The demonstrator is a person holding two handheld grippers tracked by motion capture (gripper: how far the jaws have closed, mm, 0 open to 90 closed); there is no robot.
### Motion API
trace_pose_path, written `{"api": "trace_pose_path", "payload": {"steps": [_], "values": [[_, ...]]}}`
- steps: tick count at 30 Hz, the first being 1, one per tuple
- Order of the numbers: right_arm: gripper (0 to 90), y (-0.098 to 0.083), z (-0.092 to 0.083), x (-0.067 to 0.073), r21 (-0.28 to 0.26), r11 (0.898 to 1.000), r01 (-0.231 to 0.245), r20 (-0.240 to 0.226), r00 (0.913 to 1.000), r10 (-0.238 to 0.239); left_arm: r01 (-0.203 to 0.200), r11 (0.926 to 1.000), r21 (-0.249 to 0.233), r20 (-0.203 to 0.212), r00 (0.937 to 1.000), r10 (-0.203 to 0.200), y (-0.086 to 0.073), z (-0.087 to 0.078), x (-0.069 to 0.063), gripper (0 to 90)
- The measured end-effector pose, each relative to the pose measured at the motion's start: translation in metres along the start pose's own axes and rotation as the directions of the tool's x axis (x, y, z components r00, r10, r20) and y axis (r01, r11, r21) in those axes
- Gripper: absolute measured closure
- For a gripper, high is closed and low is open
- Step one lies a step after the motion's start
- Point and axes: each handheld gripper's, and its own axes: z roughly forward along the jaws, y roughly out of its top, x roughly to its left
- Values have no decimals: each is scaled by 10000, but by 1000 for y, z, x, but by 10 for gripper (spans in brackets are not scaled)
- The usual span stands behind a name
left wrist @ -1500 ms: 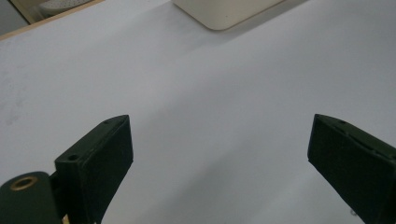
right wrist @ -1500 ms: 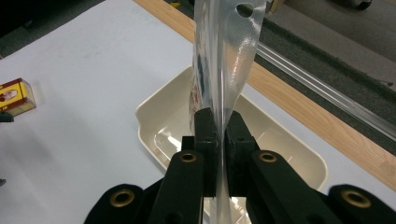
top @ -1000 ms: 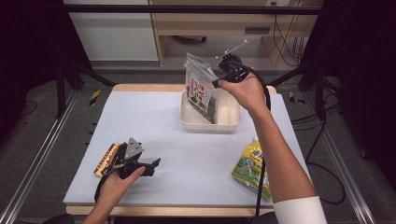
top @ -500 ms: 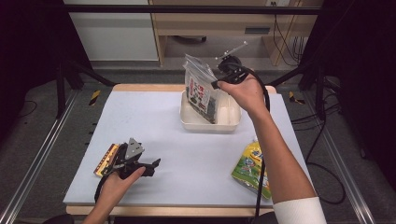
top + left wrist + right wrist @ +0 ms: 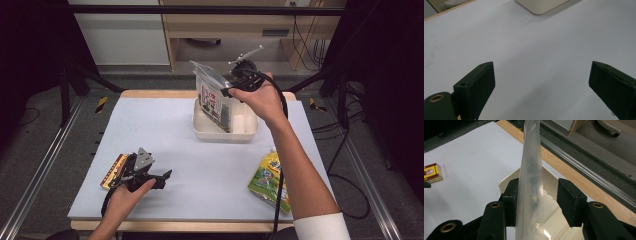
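Packet (image 5: pixel 214 97) of snacks in clear plastic stands upright in the cream tub (image 5: pixel 223 134) at the far side of the bench (image 5: pixel 200 165), its lower end down inside the tub and its sealed top sticking up above the rim. The bench, covered in a pale sheet, carries three other things: the tub, a green and yellow pouch (image 5: pixel 269 179) lying flat near the right edge, and a small red and yellow box (image 5: pixel 112 170) at the near left.

Going by how things lie, the packet looks delivered: it is already in the tub, and the letting go is under way. The right tool (image 5: pixel 537 195) has just been opening its jaws, and in the right gripper view the clear top strip of the packet runs up between them. It lies against the left pad while the right pad stands clear of it, so the grip is off. What seems left is to lift that tool away without dragging the packet over, then to deal with the pouch and the box, which are both outside the tub.

The left tool (image 5: pixel 162 176) rests low over the bench beside the box, jaws spread wide with bare bench between them, holding nothing.
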Motion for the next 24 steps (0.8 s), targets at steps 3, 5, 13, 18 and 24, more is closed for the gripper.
{"api": "trace_pose_path", "payload": {"steps": [3,5,13,18,24], "values": [[480,0,0,3,38,9999,100,-99,9999,-100,3,10000,-13,-4,10000,-3,0,0,0,67],[457,-1,-1,5,-188,9998,77,-218,9997,-81,-29,10000,16,-7,10000,29,0,0,0,67],[328,-6,-1,17,-590,9974,423,-287,9986,-441,-39,10000,40,-17,10000,39,0,0,0,67],[256,-5,-4,27,-778,9947,673,-293,9971,-697,-57,10000,53,-30,10000,57,0,0,1,67],[223,-6,-7,37,-1076,9905,852,-407,9951,-901,-21,10000,14,-44,10000,21,0,-1,1,67]]}}
